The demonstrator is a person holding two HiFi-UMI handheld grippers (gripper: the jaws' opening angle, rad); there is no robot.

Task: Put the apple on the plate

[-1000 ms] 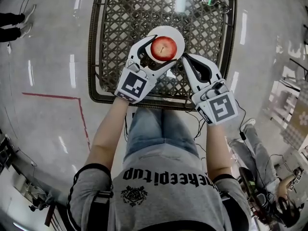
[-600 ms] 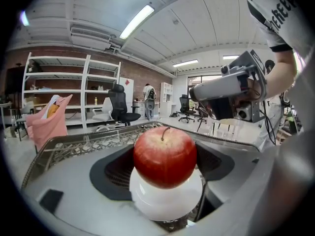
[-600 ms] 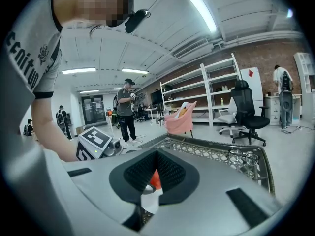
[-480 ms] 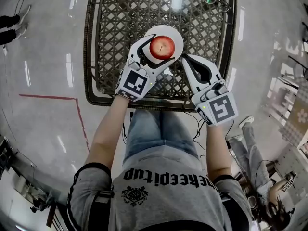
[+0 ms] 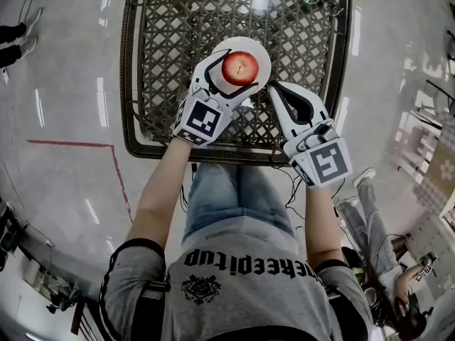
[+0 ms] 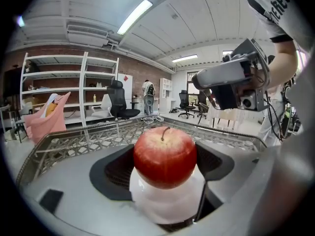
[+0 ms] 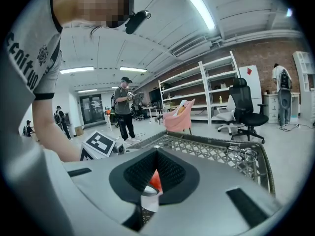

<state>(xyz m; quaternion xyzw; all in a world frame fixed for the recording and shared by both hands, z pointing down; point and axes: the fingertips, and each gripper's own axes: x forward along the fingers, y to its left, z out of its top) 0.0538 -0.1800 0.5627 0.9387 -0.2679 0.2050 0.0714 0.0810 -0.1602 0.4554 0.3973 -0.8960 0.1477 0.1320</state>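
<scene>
2 forearms reach toward 12 o'clock. The left gripper (image 5: 239,75) clamps the apple (image 5: 240,66) over the white plate (image 5: 260,51). The right gripper (image 5: 276,91), at the apple's 4 o'clock, is closed and empty. Both are above a lattice table (image 5: 163,20) on a glossy grey floor (image 5: 64,84).

A red apple (image 5: 240,67) (yellow-flecked round the stem) on a plain white plate (image 5: 264,59); the table (image 5: 170,48) is dark brown lattice wicker, the floor (image 5: 64,77) glossy grey with a red line (image 5: 71,143).

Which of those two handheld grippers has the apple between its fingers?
The left gripper: the apple sits between its fingers, above the plate; the right gripper is shut, empty.
</scene>
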